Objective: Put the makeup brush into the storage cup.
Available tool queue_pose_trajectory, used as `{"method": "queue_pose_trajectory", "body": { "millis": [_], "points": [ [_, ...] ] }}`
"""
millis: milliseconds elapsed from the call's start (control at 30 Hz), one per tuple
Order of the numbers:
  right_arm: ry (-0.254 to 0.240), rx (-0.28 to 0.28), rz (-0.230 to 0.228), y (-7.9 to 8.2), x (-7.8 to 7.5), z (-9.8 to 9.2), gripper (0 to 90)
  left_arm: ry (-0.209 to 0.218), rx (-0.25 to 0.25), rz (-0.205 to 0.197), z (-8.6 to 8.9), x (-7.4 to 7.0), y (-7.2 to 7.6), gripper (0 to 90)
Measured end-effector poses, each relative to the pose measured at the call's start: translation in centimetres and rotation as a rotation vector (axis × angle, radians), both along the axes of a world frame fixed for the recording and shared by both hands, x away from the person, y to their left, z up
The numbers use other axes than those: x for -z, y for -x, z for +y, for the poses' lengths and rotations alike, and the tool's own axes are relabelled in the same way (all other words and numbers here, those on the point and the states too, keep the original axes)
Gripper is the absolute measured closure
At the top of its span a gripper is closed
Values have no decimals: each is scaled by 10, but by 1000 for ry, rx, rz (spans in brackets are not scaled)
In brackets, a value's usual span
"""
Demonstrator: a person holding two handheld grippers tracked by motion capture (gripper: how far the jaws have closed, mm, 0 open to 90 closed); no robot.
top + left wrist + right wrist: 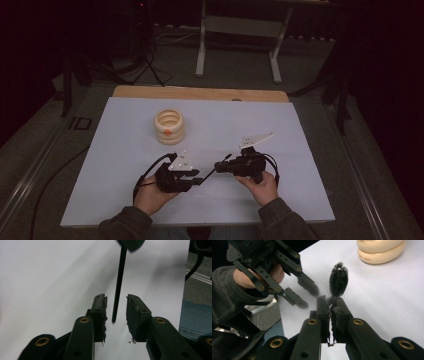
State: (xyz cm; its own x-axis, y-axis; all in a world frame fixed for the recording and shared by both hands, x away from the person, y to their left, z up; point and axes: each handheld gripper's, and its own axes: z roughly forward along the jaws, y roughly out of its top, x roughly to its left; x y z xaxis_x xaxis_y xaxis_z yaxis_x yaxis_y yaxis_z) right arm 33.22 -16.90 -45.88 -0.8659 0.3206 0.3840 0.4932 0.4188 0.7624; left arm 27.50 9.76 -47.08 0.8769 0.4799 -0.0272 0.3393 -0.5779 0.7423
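Left gripper point(199, 179): jaws parted, pads clear, aimed toward the right gripper point(218, 166). Right gripper: jaws clamped together, pointing back at the left. Both hands low, forearms entering from the near edge.

Background items, tabletop
Cream stacked rings point(169, 126) upright on white table point(125, 200); grey floor point(40, 145) around.

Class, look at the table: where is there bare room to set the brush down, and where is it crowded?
Free: the white sheet right of the stacked rings, and its left edge. Crowded: front centre, around the left tool and right tool.
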Motion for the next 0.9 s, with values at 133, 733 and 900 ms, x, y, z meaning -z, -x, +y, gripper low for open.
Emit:
{"method": "queue_pose_trajectory", "body": {
  "millis": [133,733,900],
  "points": [
    [11,11,-7,-4,-2,-1,854,3,-36,7,13,5,3,653],
    [57,36,-43,-27,-17,2,853,-14,-123,24,49,17,9,560],
    [71,33,-48,-33,-22,7,854,-9,-132,19,53,17,9,541]
  ]
}}
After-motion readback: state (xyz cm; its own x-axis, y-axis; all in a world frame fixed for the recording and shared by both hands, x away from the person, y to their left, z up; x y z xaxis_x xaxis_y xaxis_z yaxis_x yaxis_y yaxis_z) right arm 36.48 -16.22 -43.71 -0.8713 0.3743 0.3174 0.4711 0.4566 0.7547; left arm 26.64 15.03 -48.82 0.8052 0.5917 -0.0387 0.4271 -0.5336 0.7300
